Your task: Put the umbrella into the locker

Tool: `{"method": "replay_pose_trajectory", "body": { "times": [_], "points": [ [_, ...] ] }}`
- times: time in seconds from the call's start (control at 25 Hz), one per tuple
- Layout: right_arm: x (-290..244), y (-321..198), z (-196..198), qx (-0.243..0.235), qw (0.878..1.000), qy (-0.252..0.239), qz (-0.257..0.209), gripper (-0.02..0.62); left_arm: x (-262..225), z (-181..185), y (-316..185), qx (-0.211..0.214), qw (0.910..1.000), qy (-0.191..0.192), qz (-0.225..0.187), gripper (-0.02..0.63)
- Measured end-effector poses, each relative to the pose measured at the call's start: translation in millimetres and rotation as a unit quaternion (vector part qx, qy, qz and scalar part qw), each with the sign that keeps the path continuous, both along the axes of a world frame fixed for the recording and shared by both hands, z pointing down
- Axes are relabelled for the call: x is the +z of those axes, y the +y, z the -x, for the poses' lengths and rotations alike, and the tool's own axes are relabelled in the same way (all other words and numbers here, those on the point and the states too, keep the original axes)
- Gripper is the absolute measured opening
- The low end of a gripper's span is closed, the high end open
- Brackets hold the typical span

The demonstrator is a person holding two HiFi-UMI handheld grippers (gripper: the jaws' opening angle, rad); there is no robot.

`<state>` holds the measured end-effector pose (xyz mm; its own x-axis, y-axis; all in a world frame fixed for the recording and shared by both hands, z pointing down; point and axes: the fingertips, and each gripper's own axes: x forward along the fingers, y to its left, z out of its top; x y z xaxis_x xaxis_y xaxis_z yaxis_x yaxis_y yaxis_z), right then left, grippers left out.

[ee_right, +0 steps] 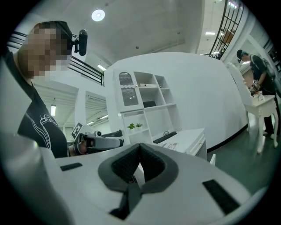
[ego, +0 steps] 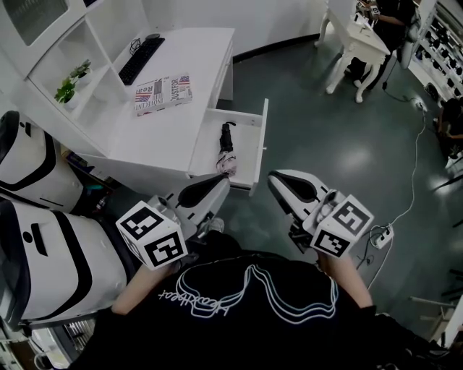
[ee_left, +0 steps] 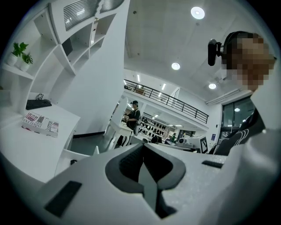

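A folded black umbrella [ego: 226,147] with a pinkish end lies in the open white drawer [ego: 248,155] of the desk [ego: 170,126]. My left gripper [ego: 219,183] is held level in front of the drawer's near corner, jaws shut and empty; its pads [ee_left: 131,160] meet in the left gripper view. My right gripper [ego: 277,181] hangs to the right of the drawer over the floor, also shut with nothing in it; its pads [ee_right: 151,160] are pressed together. The right gripper view shows the left gripper [ee_right: 115,142] off to the side. Neither gripper touches the umbrella.
On the desk lie a magazine [ego: 163,92] and a black keyboard [ego: 141,59]. Small plants [ego: 72,83] stand on the shelf unit. White-and-black seats [ego: 36,166] crowd the left. A power strip [ego: 381,235] and cable lie on the floor. A person [ego: 391,22] sits at a far table.
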<state>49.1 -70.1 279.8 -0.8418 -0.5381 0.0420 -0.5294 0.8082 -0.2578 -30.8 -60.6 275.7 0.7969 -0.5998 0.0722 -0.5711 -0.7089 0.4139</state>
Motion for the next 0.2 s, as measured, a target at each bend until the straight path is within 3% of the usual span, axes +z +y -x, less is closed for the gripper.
{"method": "replay_pose_trajectory", "body": {
  "times": [0.2],
  "points": [
    [5.4, -1.5, -4.3, 0.009, 1.0, 0.003, 0.008, 0.004, 5.1, -1.7, -2.0, 0.001, 1.0, 0.003, 0.007, 0.005]
  ]
}}
